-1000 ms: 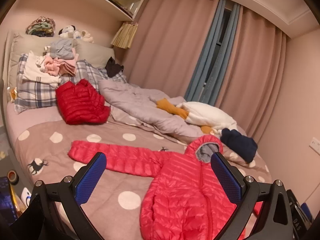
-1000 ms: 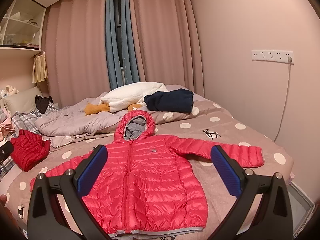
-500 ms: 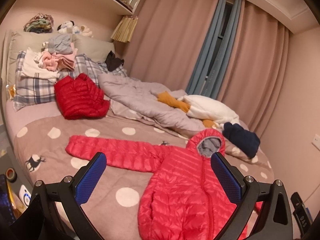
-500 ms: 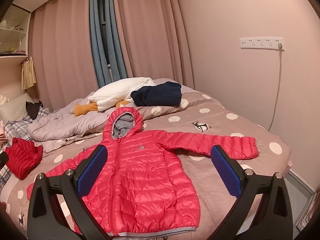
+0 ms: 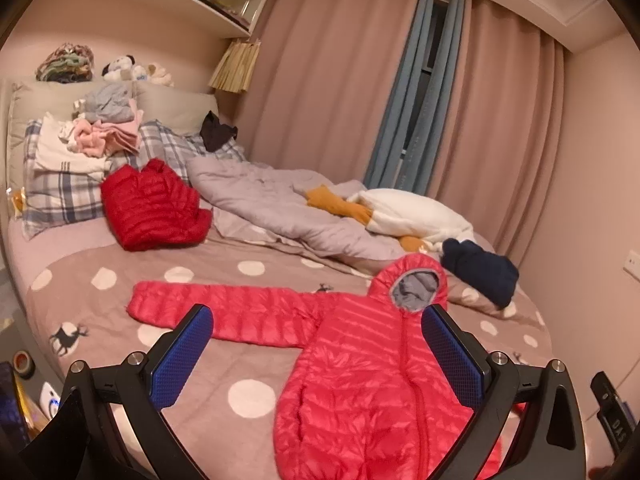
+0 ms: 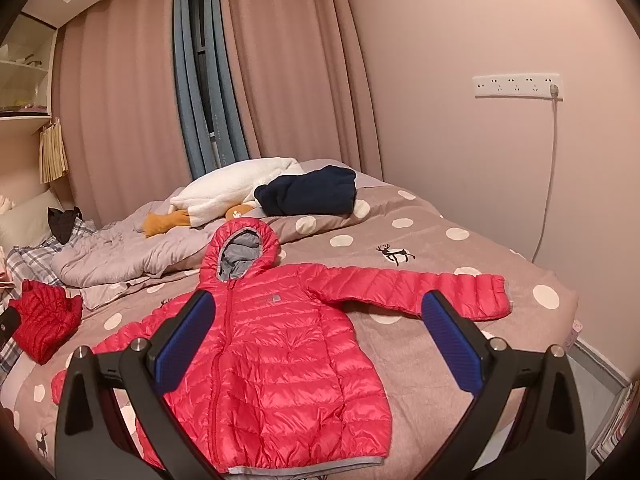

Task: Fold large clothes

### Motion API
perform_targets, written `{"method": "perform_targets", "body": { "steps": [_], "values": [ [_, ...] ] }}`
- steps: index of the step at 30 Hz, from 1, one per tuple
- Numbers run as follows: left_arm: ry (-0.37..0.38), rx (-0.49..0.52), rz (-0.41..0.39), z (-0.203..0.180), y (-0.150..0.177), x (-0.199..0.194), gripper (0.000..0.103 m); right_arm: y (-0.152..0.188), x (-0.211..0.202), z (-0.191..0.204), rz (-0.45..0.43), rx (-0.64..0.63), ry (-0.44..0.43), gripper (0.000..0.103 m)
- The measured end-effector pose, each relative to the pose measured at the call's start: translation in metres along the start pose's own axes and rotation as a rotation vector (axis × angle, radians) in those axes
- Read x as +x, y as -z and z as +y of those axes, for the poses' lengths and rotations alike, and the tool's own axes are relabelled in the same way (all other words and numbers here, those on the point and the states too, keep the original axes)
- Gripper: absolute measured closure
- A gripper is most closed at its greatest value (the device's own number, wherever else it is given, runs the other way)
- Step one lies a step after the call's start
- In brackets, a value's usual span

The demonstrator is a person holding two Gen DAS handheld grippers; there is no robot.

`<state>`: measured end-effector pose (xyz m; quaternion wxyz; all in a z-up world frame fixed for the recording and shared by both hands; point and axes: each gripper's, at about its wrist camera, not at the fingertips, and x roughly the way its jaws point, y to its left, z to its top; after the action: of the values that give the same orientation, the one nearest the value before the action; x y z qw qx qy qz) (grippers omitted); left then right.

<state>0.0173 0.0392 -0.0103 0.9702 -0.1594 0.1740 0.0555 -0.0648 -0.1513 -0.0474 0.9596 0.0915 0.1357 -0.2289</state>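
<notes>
Both views had drifted slightly over the pink puffer jacket [image 6: 276, 356]; left gripper [image 5: 316, 354] and right gripper [image 6: 320, 340] hung above it, jaws apart, empty — folding not yet begun.

The bed [image 6: 500, 256] has a brown cover with white dots and small deer. A pink hooded jacket [image 6: 280, 344] lies flat near the foot edge, zipped, sleeves spread out. A folded red jacket [image 5: 154, 206] sits by the plaid pillows [image 5: 60, 196] at the head. A grey quilt [image 5: 280, 208], a white plush [image 6: 236, 192] and a navy garment [image 6: 308, 196] lie along the far edge.
</notes>
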Motion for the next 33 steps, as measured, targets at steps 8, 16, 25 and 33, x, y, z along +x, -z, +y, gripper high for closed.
{"method": "perform_targets", "body": {
  "steps": [8, 16, 25, 33],
  "values": [
    [0.02, -0.012, -0.003, 0.002, 0.0, 0.008, 0.005, 0.001, 0.011, -0.006, -0.018, -0.029, 0.029, 0.0],
    [-0.031, -0.136, 0.114, 0.054, 0.009, 0.092, 0.032, -0.011, 0.084, -0.085, 0.073, 0.06, 0.153, 0.0],
    [-0.333, -0.58, 0.35, 0.237, 0.059, 0.194, 0.032, 0.019, 0.162, -0.274, 0.276, 0.506, 0.36, 0.0],
    [0.066, -0.932, 0.302, 0.294, 0.081, 0.225, 0.029, 0.09, 0.191, -0.325, 0.289, 0.927, 0.249, 0.0]
  ]
}}
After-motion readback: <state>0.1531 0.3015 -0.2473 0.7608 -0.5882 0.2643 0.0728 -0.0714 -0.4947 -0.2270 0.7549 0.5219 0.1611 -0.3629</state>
